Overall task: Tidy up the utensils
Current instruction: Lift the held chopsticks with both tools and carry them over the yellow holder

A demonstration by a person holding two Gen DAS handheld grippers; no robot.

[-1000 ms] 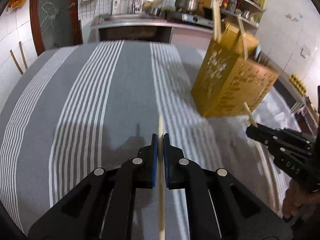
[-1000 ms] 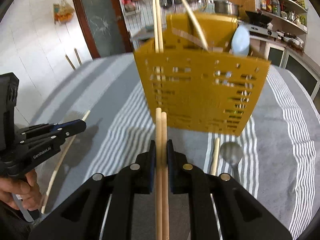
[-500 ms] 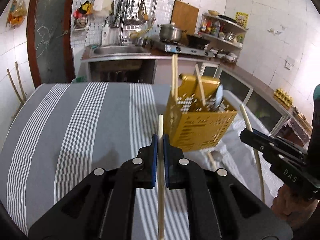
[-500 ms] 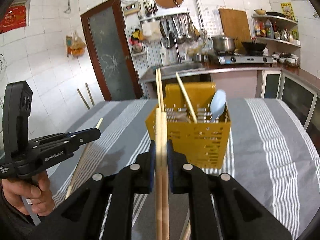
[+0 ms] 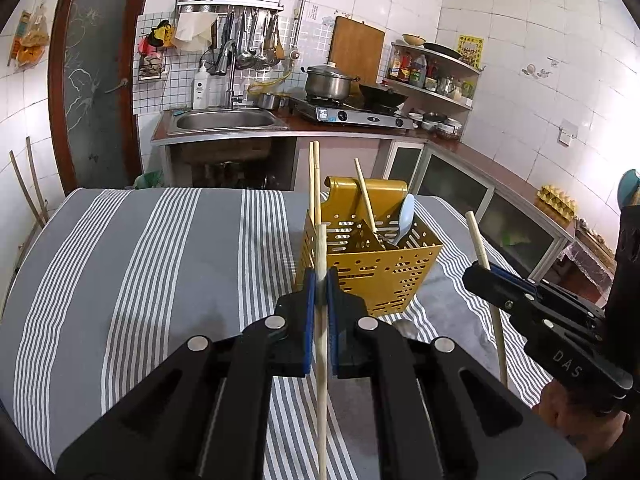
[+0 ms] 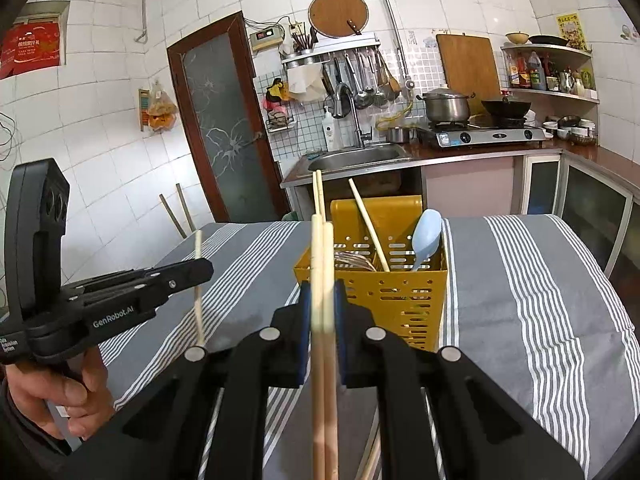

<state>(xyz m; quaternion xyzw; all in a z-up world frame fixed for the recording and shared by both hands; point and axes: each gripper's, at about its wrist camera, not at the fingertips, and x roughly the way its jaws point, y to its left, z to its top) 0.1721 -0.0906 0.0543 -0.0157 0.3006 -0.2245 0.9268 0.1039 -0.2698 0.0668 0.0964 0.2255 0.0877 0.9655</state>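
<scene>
My left gripper (image 5: 319, 276) is shut on a single wooden chopstick (image 5: 321, 360) that runs back between its fingers and pokes out ahead. The yellow perforated utensil holder (image 5: 372, 268) stands on the table just beyond, slightly to the right. It holds two upright chopsticks (image 5: 314, 176), one leaning chopstick and a pale blue spoon (image 5: 406, 216). In the right wrist view my right gripper (image 6: 323, 288) is shut on a pair of chopsticks (image 6: 323, 360), with the holder (image 6: 400, 292) close ahead. Each gripper shows in the other's view: the right gripper (image 5: 474, 276) and the left gripper (image 6: 204, 270).
A grey cloth with white stripes (image 5: 160, 280) covers the table. A metal spoon (image 5: 404, 325) lies at the holder's foot, and a loose chopstick (image 6: 372, 456) lies on the cloth under my right gripper. Behind the table stand a sink counter (image 5: 224, 124) and a stove.
Both grippers have risen and tipped upward with their chopsticks still clamped. The holder now looks lower and farther off, and the kitchen wall has come into view.
</scene>
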